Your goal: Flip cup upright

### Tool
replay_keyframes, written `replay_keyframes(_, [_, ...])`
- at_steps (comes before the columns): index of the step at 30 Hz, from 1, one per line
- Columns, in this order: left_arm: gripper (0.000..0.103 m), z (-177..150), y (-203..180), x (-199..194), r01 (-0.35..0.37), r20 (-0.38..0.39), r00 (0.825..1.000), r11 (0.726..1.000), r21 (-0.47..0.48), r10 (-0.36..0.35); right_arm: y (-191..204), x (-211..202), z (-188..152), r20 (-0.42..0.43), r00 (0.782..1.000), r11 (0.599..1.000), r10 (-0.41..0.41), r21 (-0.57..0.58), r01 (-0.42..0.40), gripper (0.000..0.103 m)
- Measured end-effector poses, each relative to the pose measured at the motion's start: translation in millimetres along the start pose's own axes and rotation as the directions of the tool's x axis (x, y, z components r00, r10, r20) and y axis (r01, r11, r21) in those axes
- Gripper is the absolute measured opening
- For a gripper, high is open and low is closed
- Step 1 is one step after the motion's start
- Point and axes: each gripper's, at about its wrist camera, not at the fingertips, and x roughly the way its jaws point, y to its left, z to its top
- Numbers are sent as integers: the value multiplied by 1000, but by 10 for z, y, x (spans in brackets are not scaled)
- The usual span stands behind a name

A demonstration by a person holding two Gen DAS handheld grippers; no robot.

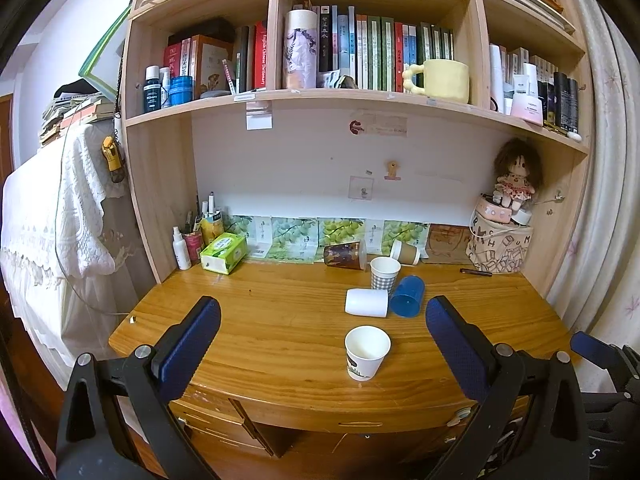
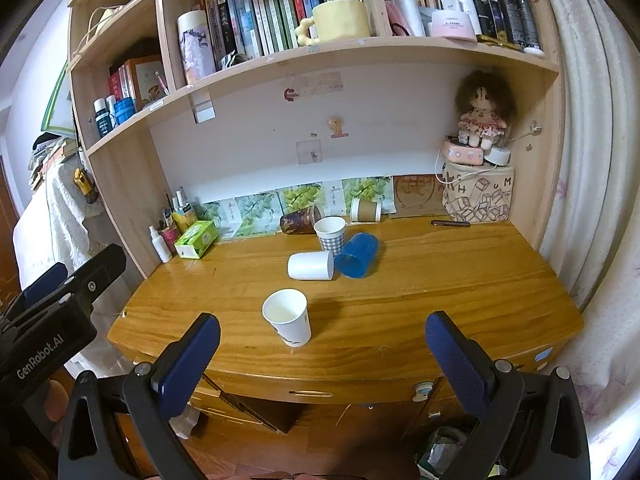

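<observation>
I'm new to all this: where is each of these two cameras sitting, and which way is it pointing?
Left wrist view: sits on the left gripper, low in front of the wooden desk, looking toward the bookshelf; its two blue fingers frame the picture, spread open, with the right gripper's edge at far right.
Right wrist view: sits on the right gripper, facing the same way from further right; its open fingers show, the left gripper at far left.
Shared: the upright paper cup, white cup and blue cup lying down.

Left gripper (image 1: pixel 323 312) open above desk (image 1: pixel 256 320); printed cup (image 1: pixel 367 353) upright.
</observation>
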Motion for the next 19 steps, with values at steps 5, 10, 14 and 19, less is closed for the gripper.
replay_keyframes(5, [103,4,-32,19,-1,0,1000,1000,7,1,-8,3,-4,-2,1000,1000,3,2,-3,103])
replay_keyframes(10, [103,18,-69,66,1,-5,1000,1000,17,0,-15,23,-5,-9,1000,1000,9,5,-8,103])
replay_keyframes(14, [103,35,-96,100,6,-6,1000,1000,26,-6,-44,57,9,-13,1000,1000,12,15,-12,103])
replay_keyframes(19, [103,46,-119,145,17,-14,1000,999,28,-17,-90,100,20,-23,1000,999,12,31,-11,103])
